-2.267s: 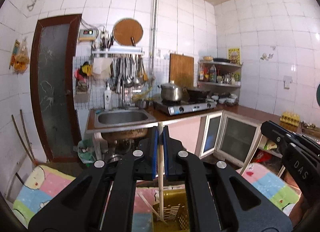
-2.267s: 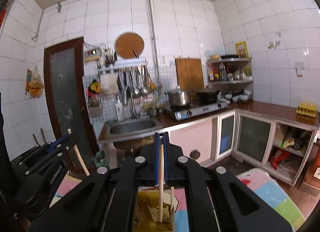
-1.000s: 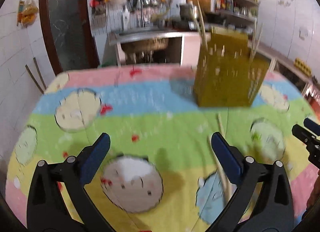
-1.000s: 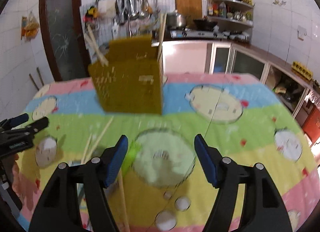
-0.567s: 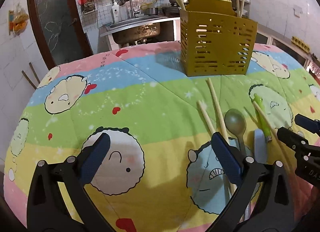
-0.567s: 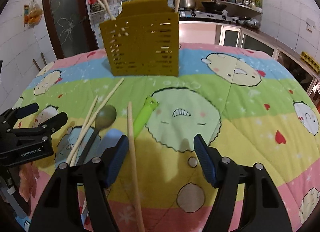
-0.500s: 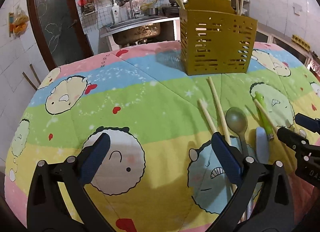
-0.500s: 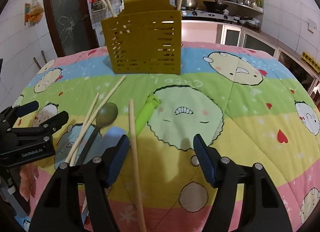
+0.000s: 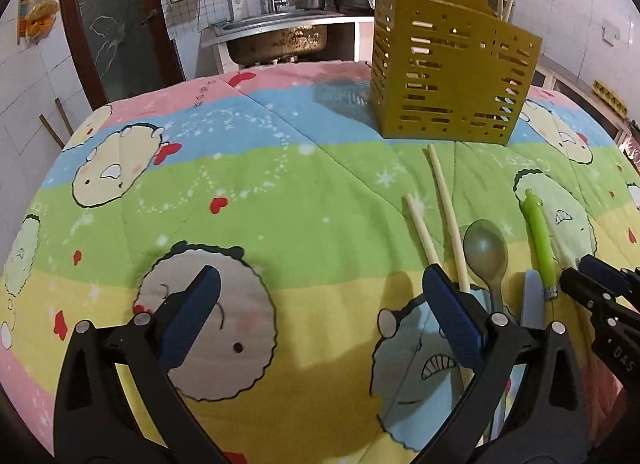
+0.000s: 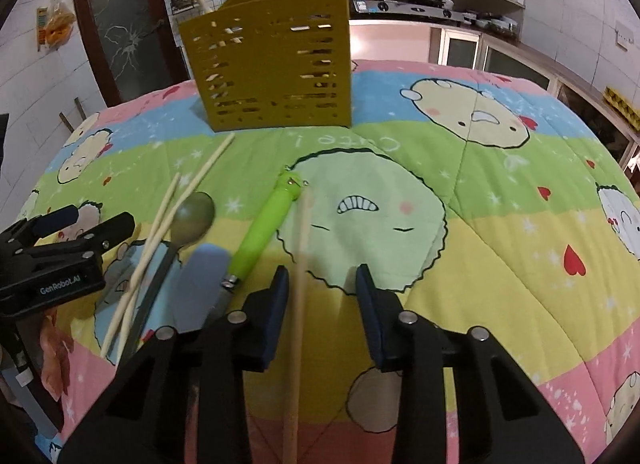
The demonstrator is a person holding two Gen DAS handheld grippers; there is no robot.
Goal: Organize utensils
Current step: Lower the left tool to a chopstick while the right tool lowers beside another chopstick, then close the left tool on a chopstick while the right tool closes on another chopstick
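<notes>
A yellow slotted utensil caddy (image 10: pixel 272 64) (image 9: pixel 452 76) stands on the quilt with chopsticks sticking out of it. In front of it lie two chopsticks (image 10: pixel 172 224) (image 9: pixel 444 204), a spoon (image 10: pixel 192 220) (image 9: pixel 486 248), a green-handled knife (image 10: pixel 268 232) (image 9: pixel 538 232) and one single chopstick (image 10: pixel 302 264). My right gripper (image 10: pixel 322 276) hangs low over that single chopstick. Its jaws are closing with the stick between them, nearer the left pad and not pinched. My left gripper (image 9: pixel 320 284) is open wide and holds nothing, its right finger just short of the pair of chopsticks.
A cartoon-print quilt (image 9: pixel 240 192) covers the table. Behind it are a sink (image 9: pixel 276 24), a dark door (image 9: pixel 112 16) and a counter with a stove (image 10: pixel 404 4). Each gripper shows at the edge of the other's view.
Both grippers let go of the chopsticks held over the caddy and came down toward the quilt. The right jaws have narrowed around the single chopstick. The left jaws stay wide.
</notes>
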